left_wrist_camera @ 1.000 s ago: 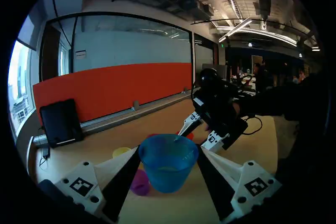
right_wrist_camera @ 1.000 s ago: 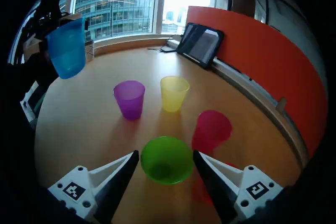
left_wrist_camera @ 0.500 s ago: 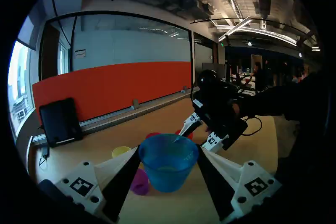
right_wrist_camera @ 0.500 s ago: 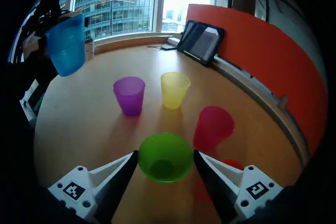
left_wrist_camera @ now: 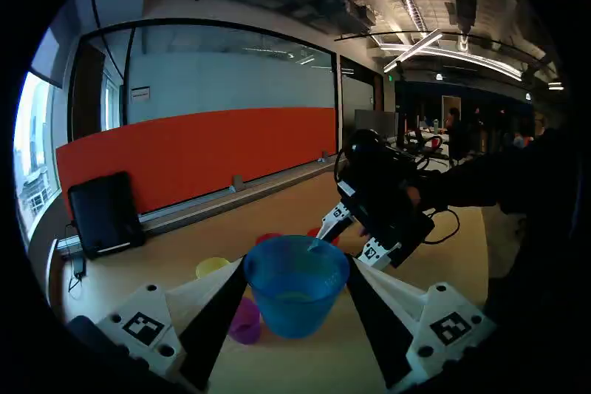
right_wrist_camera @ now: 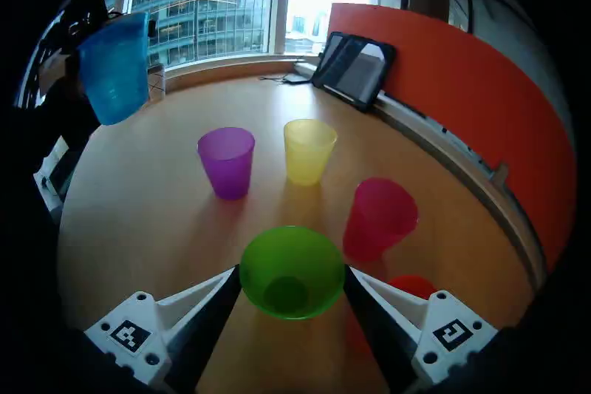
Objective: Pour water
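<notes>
A translucent blue plastic cup [left_wrist_camera: 296, 301] is sitting upright between the two fingers of the left hand-held gripper [left_wrist_camera: 295, 270], which is pressing on it from both sides and holding it in the air above the light wooden tabletop [left_wrist_camera: 295, 368]. A little pale liquid is showing at the cup's bottom. In the right gripper view this blue cup [right_wrist_camera: 114, 76] is hanging high at the left, well apart from the other cups. The right hand-held gripper [right_wrist_camera: 292, 273] is clasping a translucent green plastic cup [right_wrist_camera: 292, 279] with both fingers against its sides, and the cup's open mouth is facing the camera. Beyond it, a purple plastic cup [right_wrist_camera: 227, 162] and a yellow plastic cup [right_wrist_camera: 309, 150] are standing upright side by side on the tabletop. A magenta plastic cup [right_wrist_camera: 380, 218] is standing nearer, to the right. A red object [right_wrist_camera: 412, 287] is lying just beside it, partly hidden by the gripper's finger. Farther back, a flat black case [right_wrist_camera: 354, 69] is leaning near the orange wall panel [right_wrist_camera: 473, 98].
</notes>
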Demonstrator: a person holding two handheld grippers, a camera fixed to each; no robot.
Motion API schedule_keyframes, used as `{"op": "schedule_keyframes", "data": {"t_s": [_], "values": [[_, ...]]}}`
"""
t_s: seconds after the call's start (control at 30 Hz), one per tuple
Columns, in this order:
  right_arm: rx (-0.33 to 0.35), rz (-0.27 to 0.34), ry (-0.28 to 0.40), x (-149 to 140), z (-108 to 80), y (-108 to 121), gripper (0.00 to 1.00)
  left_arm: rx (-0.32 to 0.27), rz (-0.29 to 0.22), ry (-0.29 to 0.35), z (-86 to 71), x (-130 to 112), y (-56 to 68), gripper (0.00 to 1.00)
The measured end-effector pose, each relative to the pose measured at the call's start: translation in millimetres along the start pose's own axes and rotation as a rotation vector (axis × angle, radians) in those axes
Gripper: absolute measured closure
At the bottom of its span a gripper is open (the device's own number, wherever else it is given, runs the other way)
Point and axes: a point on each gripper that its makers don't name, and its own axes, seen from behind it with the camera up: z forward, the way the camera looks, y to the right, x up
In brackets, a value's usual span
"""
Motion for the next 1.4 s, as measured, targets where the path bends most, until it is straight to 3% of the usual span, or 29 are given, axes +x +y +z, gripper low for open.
{"op": "schedule_keyframes", "data": {"t_s": [0.37,0.87,1.4], "values": [[-0.001,0.009,0.047,11,-7.3,-1,0.06,0.008,-0.005,0.004,-0.2,1,-5.0,0.1],[-0.017,0.052,0.218,56,-60.2,-7,0.06,0.011,-0.046,0.02,11.3,5,-15.9,0.1],[-0.053,0.045,0.433,106,-107.3,-15,0.05,0.022,-0.059,0.043,21.7,15,-30.0,0.1]]}}
